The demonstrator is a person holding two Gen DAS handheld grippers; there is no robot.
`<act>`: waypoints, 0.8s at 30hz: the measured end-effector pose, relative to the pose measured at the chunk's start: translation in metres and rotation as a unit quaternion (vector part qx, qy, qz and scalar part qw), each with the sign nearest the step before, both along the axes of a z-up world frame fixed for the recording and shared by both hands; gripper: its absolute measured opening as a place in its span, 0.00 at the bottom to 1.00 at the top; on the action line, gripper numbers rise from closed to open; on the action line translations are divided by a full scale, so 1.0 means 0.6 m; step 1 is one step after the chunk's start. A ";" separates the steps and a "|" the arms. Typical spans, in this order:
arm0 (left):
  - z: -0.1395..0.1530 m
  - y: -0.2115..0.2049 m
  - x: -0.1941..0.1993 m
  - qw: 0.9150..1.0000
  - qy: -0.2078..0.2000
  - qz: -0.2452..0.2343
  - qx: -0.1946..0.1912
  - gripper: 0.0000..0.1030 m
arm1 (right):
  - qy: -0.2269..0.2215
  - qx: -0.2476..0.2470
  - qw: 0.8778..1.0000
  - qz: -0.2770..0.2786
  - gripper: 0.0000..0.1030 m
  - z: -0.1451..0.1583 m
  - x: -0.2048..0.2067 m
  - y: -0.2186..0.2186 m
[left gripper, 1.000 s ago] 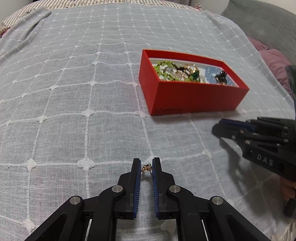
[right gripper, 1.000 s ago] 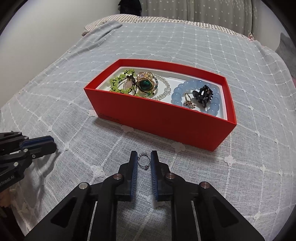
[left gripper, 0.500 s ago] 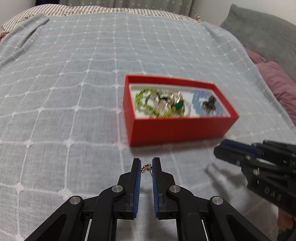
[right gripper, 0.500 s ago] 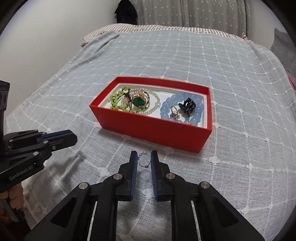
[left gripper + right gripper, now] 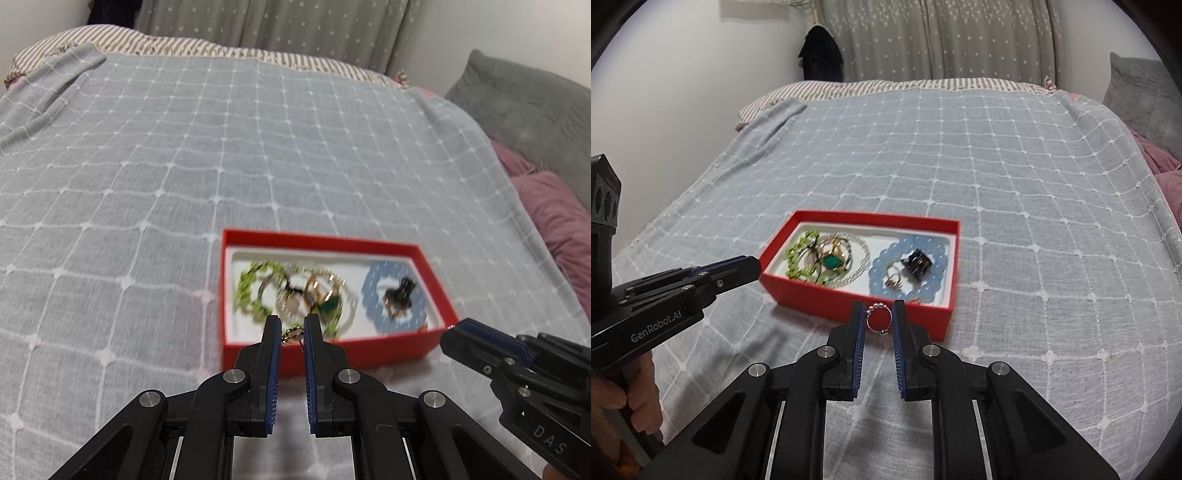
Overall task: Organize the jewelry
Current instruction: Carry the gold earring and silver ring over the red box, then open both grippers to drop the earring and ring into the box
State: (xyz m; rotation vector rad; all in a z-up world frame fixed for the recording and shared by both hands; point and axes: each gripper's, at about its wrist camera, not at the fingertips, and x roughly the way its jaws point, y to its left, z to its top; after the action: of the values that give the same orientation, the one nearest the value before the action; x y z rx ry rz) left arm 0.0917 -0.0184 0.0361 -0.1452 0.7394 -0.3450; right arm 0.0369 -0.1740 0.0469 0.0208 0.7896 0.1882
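Note:
A red box [image 5: 332, 354] [image 5: 798, 295] sits on the bed and holds a green bead bracelet [image 5: 796, 254], a gold piece with a green stone [image 5: 833, 260], a blue bead bracelet [image 5: 934, 280] and a black clip [image 5: 916, 263]. My left gripper [image 5: 292, 325] is shut on a small gold earring [image 5: 291, 335], held above the box's near wall. My right gripper [image 5: 880, 310] is shut on a beaded silver ring [image 5: 878, 317], also raised before the box's near wall. Each gripper shows in the other's view, the left gripper [image 5: 738, 271] beside the box's left end.
A grey checked bedspread [image 5: 997, 184] covers the bed. Grey and pink pillows [image 5: 554, 206] lie along the right side. A striped sheet [image 5: 258, 51] and curtains are at the far end. A hand [image 5: 613, 402] grips the left tool's handle.
Both grippers have risen with their pieces still held. The box now appears smaller and lower in both views, close behind the fingertips.

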 end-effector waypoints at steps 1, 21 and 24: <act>-0.001 -0.005 0.005 1.000 -0.002 0.000 -0.001 0.06 | -0.002 0.002 1.000 -0.003 0.15 0.002 0.002 -0.004; -0.026 -0.018 0.048 0.999 -0.001 0.032 0.027 0.24 | -0.008 -0.024 1.000 -0.001 0.16 -0.020 0.047 -0.003; -0.021 -0.016 0.044 0.999 -0.001 0.031 0.028 0.33 | -0.004 -0.027 1.000 -0.004 0.29 -0.021 0.049 -0.002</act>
State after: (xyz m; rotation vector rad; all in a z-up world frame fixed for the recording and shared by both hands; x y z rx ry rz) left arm 0.1184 -0.0278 0.0234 -0.1148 0.7405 -0.2646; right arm 0.0663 -0.1749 0.0341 -0.0284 0.7856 0.1585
